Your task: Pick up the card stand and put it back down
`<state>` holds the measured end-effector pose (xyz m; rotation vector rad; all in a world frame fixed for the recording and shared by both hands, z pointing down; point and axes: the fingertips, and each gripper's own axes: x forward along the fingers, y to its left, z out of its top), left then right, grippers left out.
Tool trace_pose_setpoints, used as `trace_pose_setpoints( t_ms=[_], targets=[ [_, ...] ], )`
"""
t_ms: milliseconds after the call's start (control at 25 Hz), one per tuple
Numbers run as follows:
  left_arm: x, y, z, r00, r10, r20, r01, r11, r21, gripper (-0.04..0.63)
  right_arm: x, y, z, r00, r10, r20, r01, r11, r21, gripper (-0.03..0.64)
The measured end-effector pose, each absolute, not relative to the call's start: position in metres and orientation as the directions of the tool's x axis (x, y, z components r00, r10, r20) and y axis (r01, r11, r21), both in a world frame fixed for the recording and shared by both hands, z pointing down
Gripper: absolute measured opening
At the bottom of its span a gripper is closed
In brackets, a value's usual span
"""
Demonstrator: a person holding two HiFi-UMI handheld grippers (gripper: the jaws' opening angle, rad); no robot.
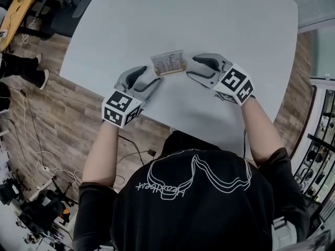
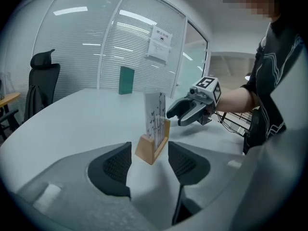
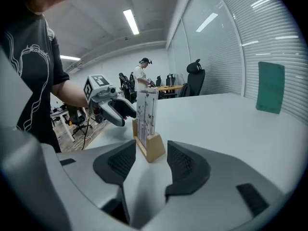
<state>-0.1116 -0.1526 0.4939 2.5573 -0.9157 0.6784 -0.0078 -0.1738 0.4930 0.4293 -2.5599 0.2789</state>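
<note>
The card stand [image 1: 168, 63] stands upright on the tabletop [image 1: 220, 20] between my two tools; my left tool [image 1: 148, 77] is released, my right tool [image 1: 194, 68] likewise; neither seems to touch it.

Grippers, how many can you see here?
2. The left gripper is just left of the card stand, and the right gripper is just right of it. Both are open. None seem hidden.
</note>
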Motion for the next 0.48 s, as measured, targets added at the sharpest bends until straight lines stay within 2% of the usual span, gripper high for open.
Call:
trace_pose_setpoints(
  t_ms=[240, 480],
  targets=[
    [-0.107, -0.158, 0.508, 0.702, -0.468, 0.537, -0.633, -0.756, 0.168, 0.225, -0.017, -0.185, 0.499, -0.838, -0.220, 0.500, -0.340, 0.927, -0.161, 0.215],
    [-0.102, -0.161, 0.513, 0.713, -0.460, 0.528, -0.618, -0.769, 0.165, 0.225, -0.027, -0.184, 0.509, -0.840, -0.181, 0.511, -0.287, 0.948, -0.135, 0.215]
  ],
)
